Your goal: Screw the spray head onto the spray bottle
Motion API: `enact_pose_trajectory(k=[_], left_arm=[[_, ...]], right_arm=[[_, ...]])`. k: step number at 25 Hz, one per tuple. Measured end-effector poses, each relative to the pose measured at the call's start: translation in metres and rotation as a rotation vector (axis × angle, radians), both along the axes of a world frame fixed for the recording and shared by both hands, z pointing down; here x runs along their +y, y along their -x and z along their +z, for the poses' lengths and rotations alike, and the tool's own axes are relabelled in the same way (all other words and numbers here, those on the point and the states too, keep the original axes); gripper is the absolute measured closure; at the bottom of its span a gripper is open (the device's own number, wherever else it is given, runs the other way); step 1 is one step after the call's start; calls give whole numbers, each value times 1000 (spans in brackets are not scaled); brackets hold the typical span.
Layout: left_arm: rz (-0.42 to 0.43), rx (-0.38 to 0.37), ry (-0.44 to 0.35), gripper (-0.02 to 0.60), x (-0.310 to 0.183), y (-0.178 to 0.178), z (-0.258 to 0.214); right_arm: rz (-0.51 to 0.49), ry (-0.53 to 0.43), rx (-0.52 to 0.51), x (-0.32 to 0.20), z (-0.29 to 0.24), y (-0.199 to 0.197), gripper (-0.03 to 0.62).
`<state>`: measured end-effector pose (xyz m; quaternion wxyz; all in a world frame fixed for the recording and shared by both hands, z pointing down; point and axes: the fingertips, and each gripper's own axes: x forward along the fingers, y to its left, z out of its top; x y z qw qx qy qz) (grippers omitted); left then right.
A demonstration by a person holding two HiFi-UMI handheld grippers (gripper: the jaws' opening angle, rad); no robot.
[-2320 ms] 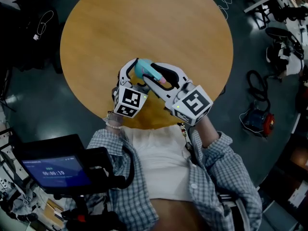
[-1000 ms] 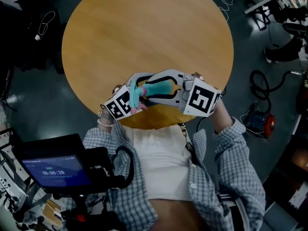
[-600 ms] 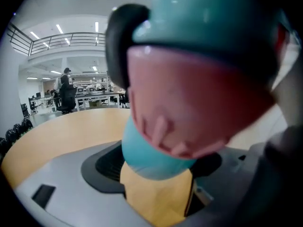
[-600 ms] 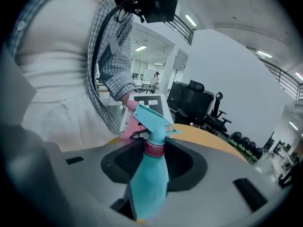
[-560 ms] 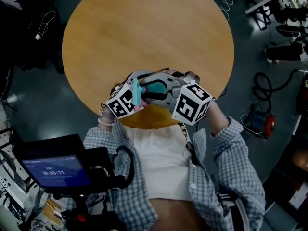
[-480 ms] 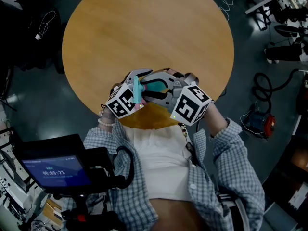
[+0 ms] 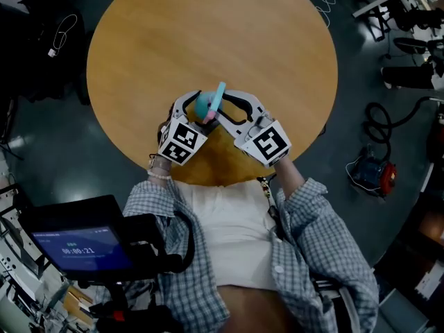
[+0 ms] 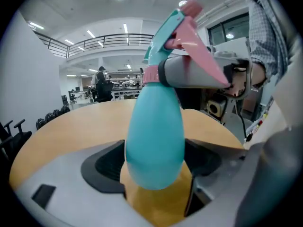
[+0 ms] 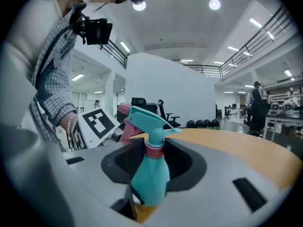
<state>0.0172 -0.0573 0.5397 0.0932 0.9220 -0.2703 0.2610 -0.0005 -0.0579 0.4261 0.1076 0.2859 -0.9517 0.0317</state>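
A teal spray bottle (image 7: 203, 105) with its teal spray head (image 7: 218, 94) on top is held over the near edge of the round wooden table (image 7: 208, 33). My left gripper (image 7: 194, 104) is shut on the bottle's belly (image 8: 154, 136), one pad on each side. My right gripper (image 7: 225, 108) comes in from the right. Its jaws have just been closing and now grip the pink collar (image 9: 154, 150) under the spray head (image 9: 147, 119). One of its grey fingers (image 8: 194, 74) crosses the neck. The pink trigger (image 8: 189, 34) points toward the right gripper.
The person's body is close against the table's near edge. A dark device with a lit screen (image 7: 80, 245) sits at lower left. Cables and gear (image 7: 371, 172) lie on the floor to the right. Office chairs (image 9: 165, 112) stand beyond the table.
The bottle, earlier lying crosswise between the grippers, now stands with its spray head pointing away from the person. Both grippers have shifted slightly further over the table and rolled.
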Motion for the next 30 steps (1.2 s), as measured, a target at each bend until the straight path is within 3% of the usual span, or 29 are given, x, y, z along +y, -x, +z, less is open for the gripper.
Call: enact_pose_trajectory(k=[7, 16, 20, 24, 30], left_arm=[[38, -45, -40, 181, 7, -6, 16], [38, -42, -52, 179, 12, -5, 19], [21, -39, -55, 179, 10, -1, 19], [-4, -14, -49, 178, 6, 2, 18], [-16, -9, -6, 176, 13, 14, 28]], right_arm=[[-7, -12, 57, 6, 25, 4, 470], [-73, -41, 121, 21, 26, 11, 468], [-101, 5, 154, 22, 33, 12, 449], [-114, 80, 153, 22, 45, 12, 374], [-39, 190, 104, 16, 63, -4, 352]])
